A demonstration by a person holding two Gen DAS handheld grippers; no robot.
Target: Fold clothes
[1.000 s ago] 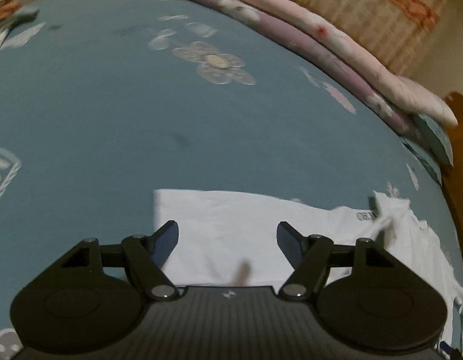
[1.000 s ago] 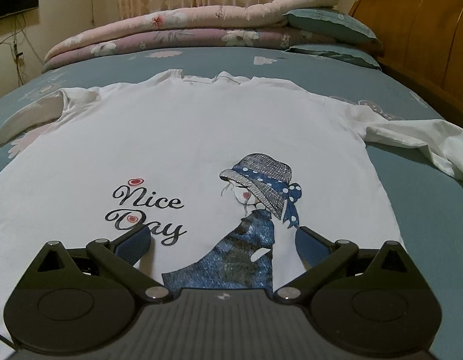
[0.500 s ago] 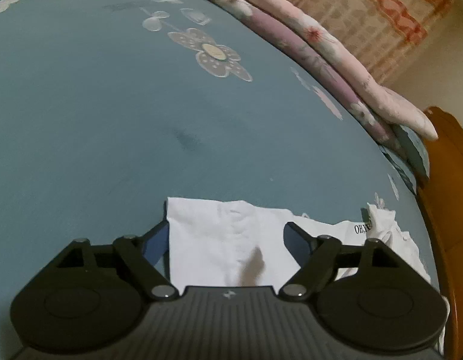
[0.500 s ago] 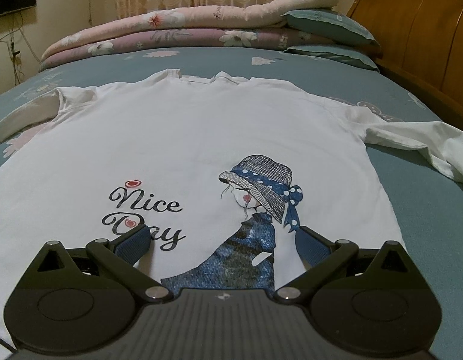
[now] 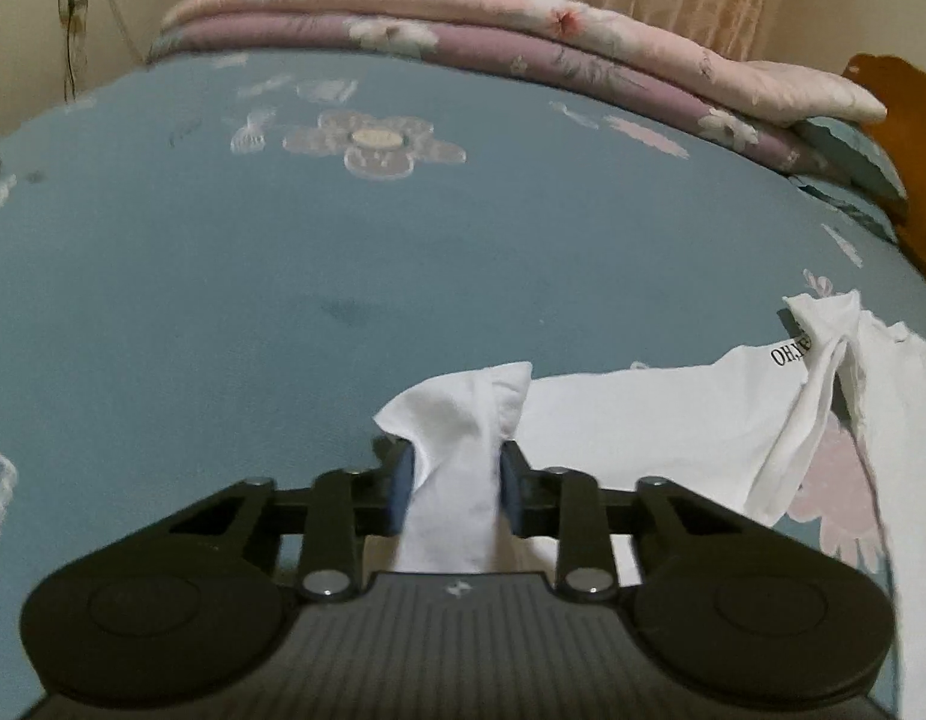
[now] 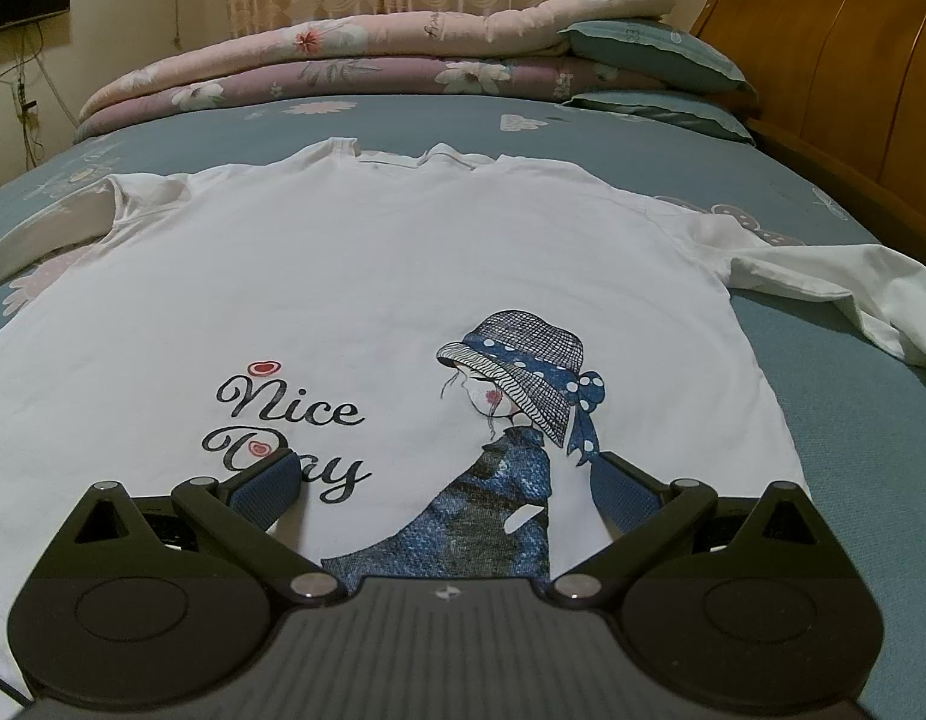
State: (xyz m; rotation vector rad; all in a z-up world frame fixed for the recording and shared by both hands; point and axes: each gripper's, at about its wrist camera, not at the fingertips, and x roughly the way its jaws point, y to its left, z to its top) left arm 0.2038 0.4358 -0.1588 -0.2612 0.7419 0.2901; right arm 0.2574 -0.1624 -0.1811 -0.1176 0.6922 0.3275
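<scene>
Left tool (image 5: 452, 483): angled downward toward the bed, jaws closing, with the cuff end of the white sleeve (image 5: 463, 414) bunched between the blue pads (image 5: 399, 495). The pads press the cloth from both sides; the fabric puckers into a raised fold above them and hangs as a flat strip toward the tool body.

Right tool (image 6: 443, 489): angled downward over the lower front of the shirt (image 6: 366, 264), jaws spread wide and released. Its ribbed blue pads (image 6: 263, 489) rest at or just above the cloth, one on the lettering, one beside the printed figure; contact cannot be confirmed.

Task item: the shirt is white, thin knit, long-sleeved, and lies front-up and mostly flat on the bed (image 6: 835, 372). The print shows cursive "Nice Day" text and a figure in a checked hat with a dotted blue bow. The opposite sleeve (image 6: 835, 288) lies creased across the sheet.

Surroundings: the sheet is teal with pale flower motifs. Folded quilts (image 6: 354, 60), pink over mauve and softly padded, lie at the far edge beside teal pillows (image 6: 649, 48) and a glossy wooden headboard (image 6: 835, 66).
</scene>
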